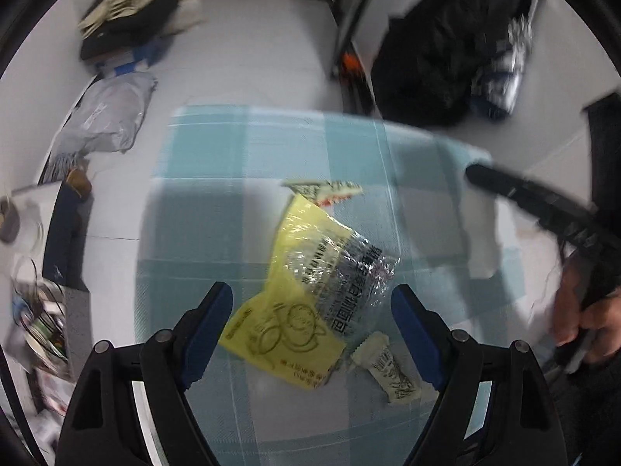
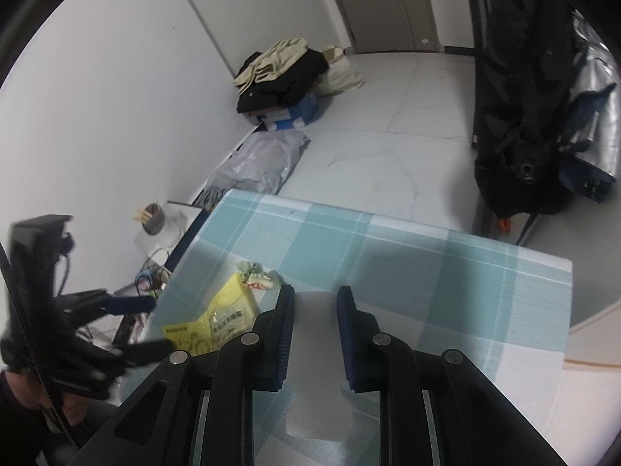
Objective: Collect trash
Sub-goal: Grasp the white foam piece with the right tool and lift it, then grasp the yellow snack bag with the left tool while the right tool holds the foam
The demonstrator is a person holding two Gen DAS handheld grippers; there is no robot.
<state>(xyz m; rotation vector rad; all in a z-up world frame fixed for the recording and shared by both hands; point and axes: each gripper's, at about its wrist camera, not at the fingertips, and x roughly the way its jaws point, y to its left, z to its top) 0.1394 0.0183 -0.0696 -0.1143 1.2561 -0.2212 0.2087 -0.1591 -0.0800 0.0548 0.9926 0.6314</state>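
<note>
Nearest your lens are the blue-padded fingers of your left gripper [image 1: 312,334], spread wide with nothing held, hanging over the yellow-and-clear crinkled plastic wrapper [image 1: 310,295]. That wrapper is the landmark. It lies on the blue-and-white checked tablecloth [image 1: 240,147], and the pads sit either side of its lower half, though whether they touch the cloth can't be told.

Largest first among the trash: the wrapper itself; then the crumpled white, red and green packet [image 1: 330,191] just beyond its far end; then the small cream printed sachet [image 1: 386,367] just beside its near corner, close to the right-hand finger. All three lie on the cloth and no bin shows, so by my reading nothing is collected yet and the whole job remains.

Your right gripper [image 2: 314,334] is well to the right of the wrapper, over bare cloth, its fingers only partly apart and empty. It points across the table, level and low, while the left one looks steeply down.
</note>
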